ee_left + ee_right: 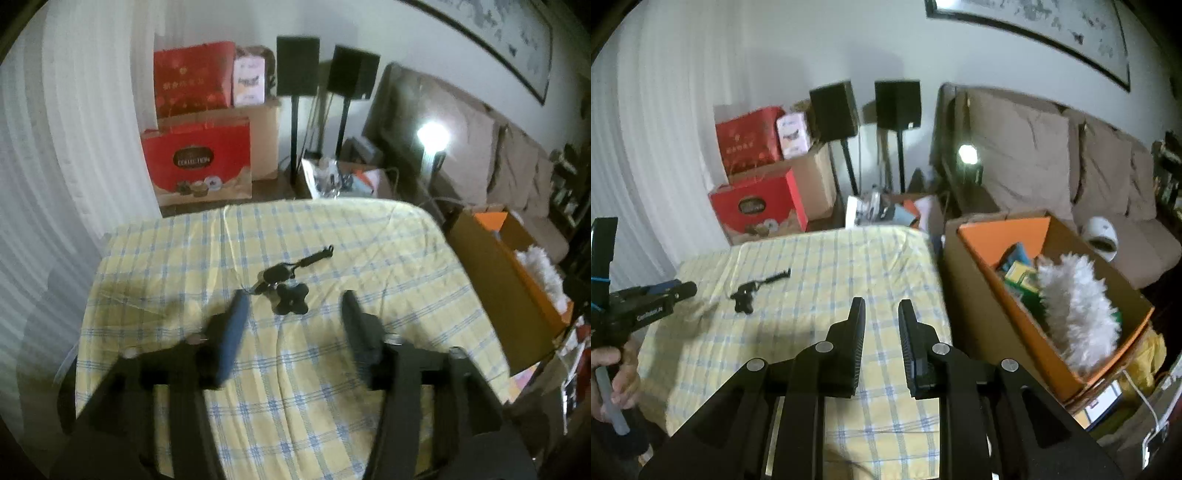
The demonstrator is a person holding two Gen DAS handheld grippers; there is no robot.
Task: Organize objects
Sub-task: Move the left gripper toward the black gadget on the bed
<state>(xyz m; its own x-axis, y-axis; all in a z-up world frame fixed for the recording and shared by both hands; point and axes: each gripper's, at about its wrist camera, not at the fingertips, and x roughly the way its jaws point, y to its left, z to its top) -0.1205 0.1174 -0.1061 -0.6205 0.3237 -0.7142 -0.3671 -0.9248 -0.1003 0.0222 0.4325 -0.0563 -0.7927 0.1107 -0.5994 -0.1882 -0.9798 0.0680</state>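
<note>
Pick-up step: left gripper [295,295] open, black key bunch [284,284] just ahead between fingertips; right gripper [881,306] slightly open, empty. Next: close.

A yellow tablecloth [332,369] checked in blue, black keys [288,284], an orange-lined brown box [997,236].

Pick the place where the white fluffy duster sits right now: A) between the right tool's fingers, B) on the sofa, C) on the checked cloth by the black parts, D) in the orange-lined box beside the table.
D: the duster stands inside the box to the right of the table, while the right tool has nothing between its fingers.
</note>
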